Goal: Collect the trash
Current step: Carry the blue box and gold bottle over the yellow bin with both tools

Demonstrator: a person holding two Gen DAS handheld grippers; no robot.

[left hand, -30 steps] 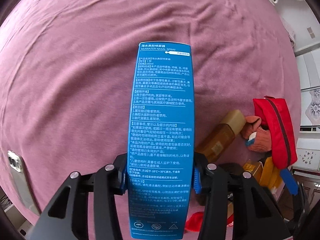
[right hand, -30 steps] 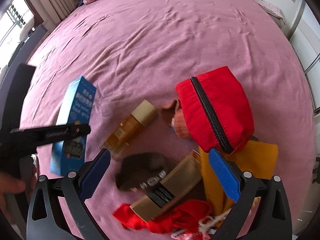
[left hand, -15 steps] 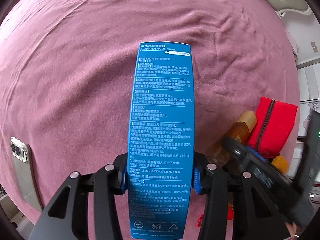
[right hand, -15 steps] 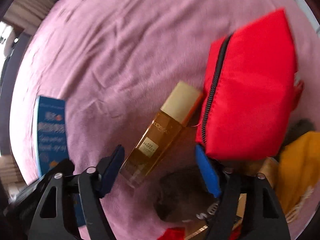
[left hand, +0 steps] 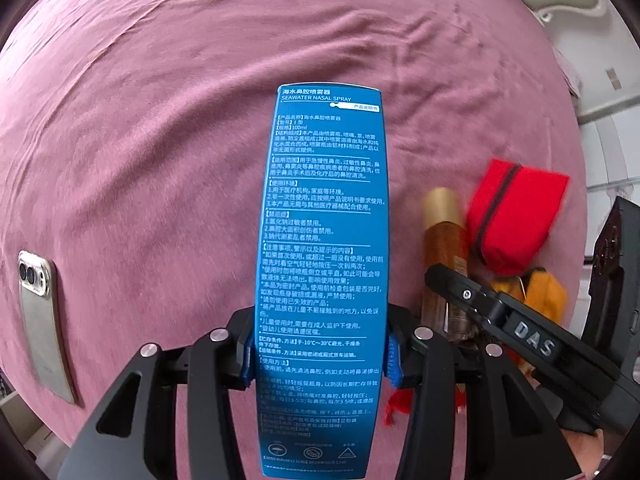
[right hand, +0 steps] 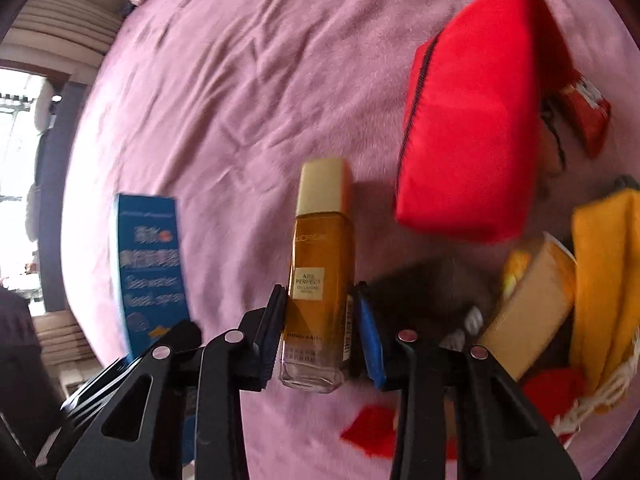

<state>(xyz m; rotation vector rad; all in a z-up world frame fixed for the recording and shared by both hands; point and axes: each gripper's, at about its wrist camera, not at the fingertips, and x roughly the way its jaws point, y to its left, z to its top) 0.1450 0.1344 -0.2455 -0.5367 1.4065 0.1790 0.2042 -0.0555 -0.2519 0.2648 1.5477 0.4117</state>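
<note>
The left tongs (left hand: 320, 356) are clenched on a blue box (left hand: 324, 240), holding it above the pink bed (left hand: 160, 120). The right tongs (right hand: 320, 332) are closing around an amber bottle (right hand: 320, 264) that lies on the bed, their pads at its sides, just beside a red pouch (right hand: 472, 120). A phone (left hand: 40, 320) lies near the bed's edge. A tan box (right hand: 528, 312) and yellow cloth (right hand: 608, 280) lie beside the bottle.
</note>
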